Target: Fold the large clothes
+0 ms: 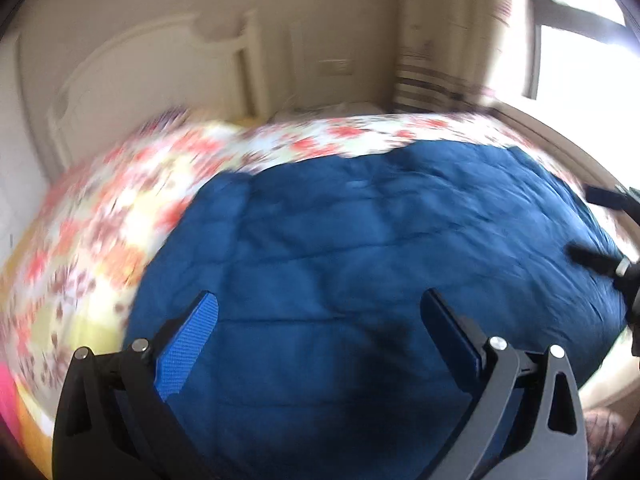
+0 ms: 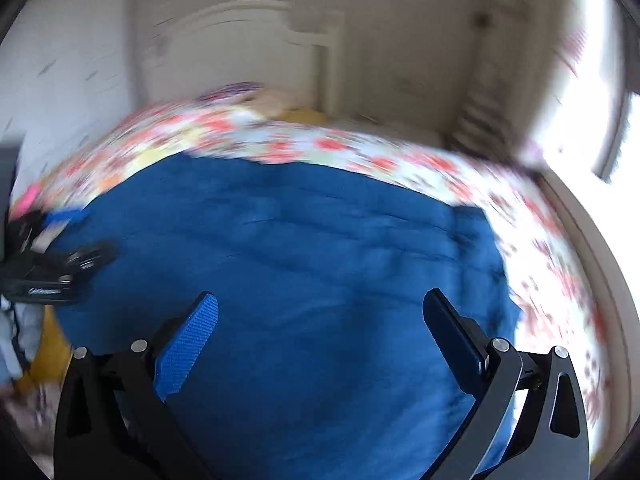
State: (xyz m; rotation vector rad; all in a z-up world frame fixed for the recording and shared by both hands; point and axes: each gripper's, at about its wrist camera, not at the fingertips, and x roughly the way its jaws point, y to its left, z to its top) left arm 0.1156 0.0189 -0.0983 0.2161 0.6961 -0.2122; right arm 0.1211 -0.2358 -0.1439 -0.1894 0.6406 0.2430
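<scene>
Blue garment [image 1: 360, 248] spread flat on bed [image 1: 100, 220] for folding; left tongs [image 1: 320, 304] & right tongs [image 2: 320, 304] both apart, empty, hovering at its 6 o'clock edge.

A bed [image 1: 100, 216] with a floral cover fills the room's middle. Behind it stands a cream headboard [image 1: 132, 68] against a beige wall [image 1: 328, 12]. A striped curtain [image 1: 432, 76] hangs beside a bright window [image 1: 580, 56], which throws glaring daylight across the bed's far side.

I see deep blue quilted garment [image 1: 360, 240] on white bedsheet with red-orange flower print [image 1: 120, 208]; blue textured finger pads [image 2: 188, 348]; cream headboard [image 2: 248, 48].
</scene>
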